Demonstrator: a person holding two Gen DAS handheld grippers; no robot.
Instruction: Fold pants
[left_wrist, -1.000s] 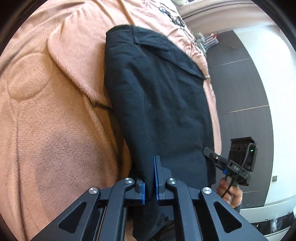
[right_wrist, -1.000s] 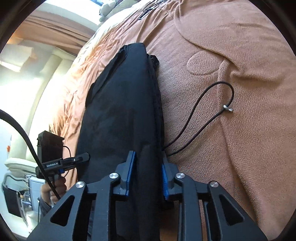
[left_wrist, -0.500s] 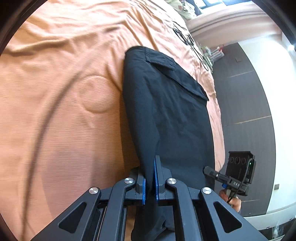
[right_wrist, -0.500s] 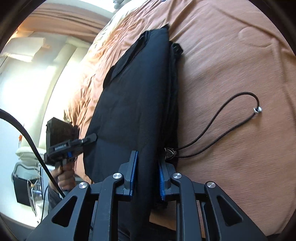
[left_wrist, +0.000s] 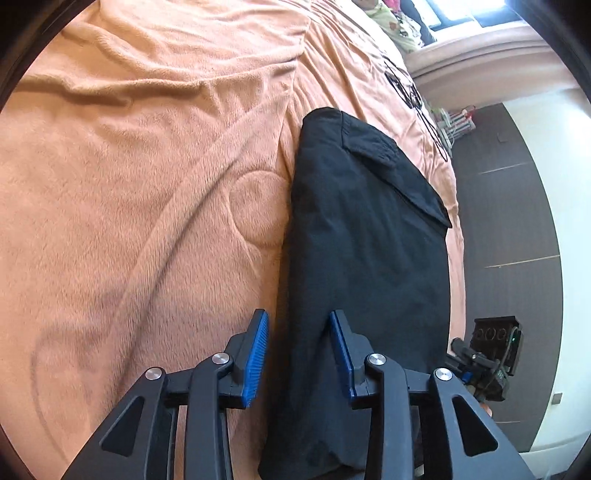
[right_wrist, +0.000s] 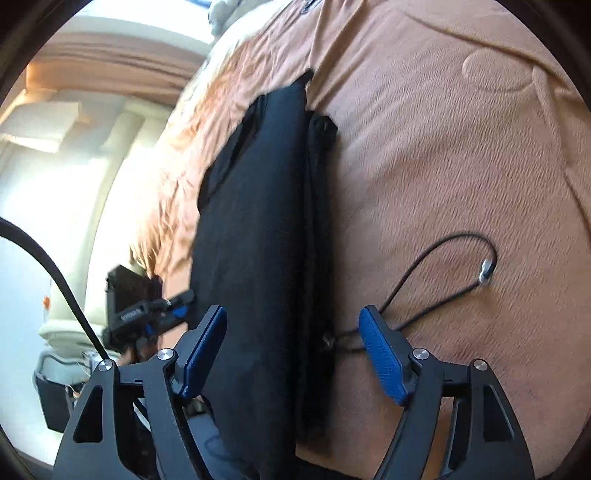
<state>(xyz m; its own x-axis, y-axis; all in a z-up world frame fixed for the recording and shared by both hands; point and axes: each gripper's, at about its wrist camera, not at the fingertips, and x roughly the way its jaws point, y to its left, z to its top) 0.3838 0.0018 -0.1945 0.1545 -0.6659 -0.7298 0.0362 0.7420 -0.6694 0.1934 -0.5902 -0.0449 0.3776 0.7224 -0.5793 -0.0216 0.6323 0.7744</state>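
Black folded pants (left_wrist: 365, 251) lie in a long stack on the orange blanket (left_wrist: 129, 206), a pocket flap showing near the far end. My left gripper (left_wrist: 297, 321) straddles the near edge of the stack; its jaws are opening and the blue pads stand off the cloth. In the right wrist view the same pants (right_wrist: 262, 236) run away from me, with their black drawstring (right_wrist: 450, 273) and metal tip looped out on the blanket. My right gripper (right_wrist: 293, 317) is opening wide around the near end, pads clear of the fabric.
The blanket's edge drops to dark floor (left_wrist: 509, 229) on the right of the left wrist view. A black cable (right_wrist: 55, 273) crosses the lower left of the right wrist view. The other gripper's body (right_wrist: 136, 306) shows beside the pants. Pillows lie at the bed's far end.
Both grippers have let go of the pants: their jaws were pinched on the black cloth and now stand apart. The pants have come down flat onto the blanket.
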